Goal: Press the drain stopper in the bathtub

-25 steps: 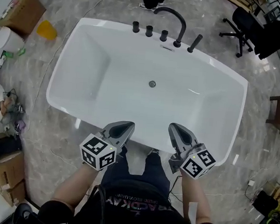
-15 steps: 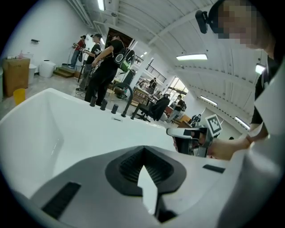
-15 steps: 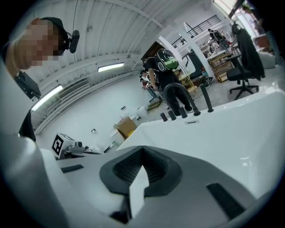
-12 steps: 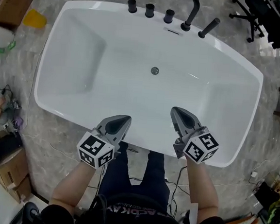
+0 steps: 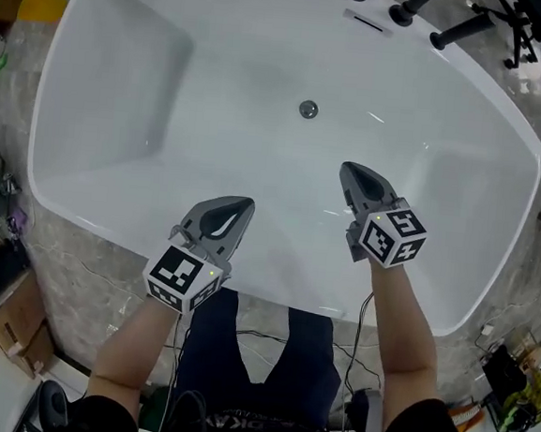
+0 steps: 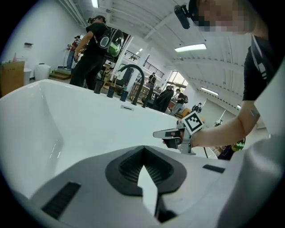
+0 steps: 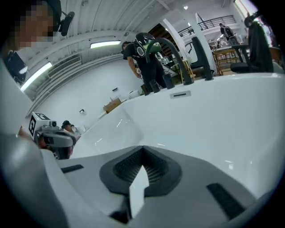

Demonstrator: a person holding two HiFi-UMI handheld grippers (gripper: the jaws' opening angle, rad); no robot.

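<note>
The drain stopper (image 5: 308,109) sits in the middle of the bathtub (image 5: 123,75) floor, toward the far wall below the dark tap fittings (image 5: 456,29). In the head view nothing touches it, so the press itself is not yet done. The left gripper (image 5: 240,208) hangs over the near rim and the right gripper (image 5: 354,175) a little further in over the basin. Both are well short of the stopper, the right one nearer to it. The tub holds no water or loose items that I can see; only the stopper is in it.

In the left gripper view, the left gripper (image 6: 144,153) has its jaws pressed together with nothing between them, pointing across the white tub wall (image 6: 67,120). The right gripper (image 6: 171,133) shows beyond it, also closed. The stopper is out of sight here.

In the right gripper view, the right gripper (image 7: 142,156) likewise has its jaws together and empty, aimed along the basin (image 7: 213,124) toward the curved spout (image 7: 171,49). The stopper is not seen. What seems left: reach down to the drain and push.
</note>
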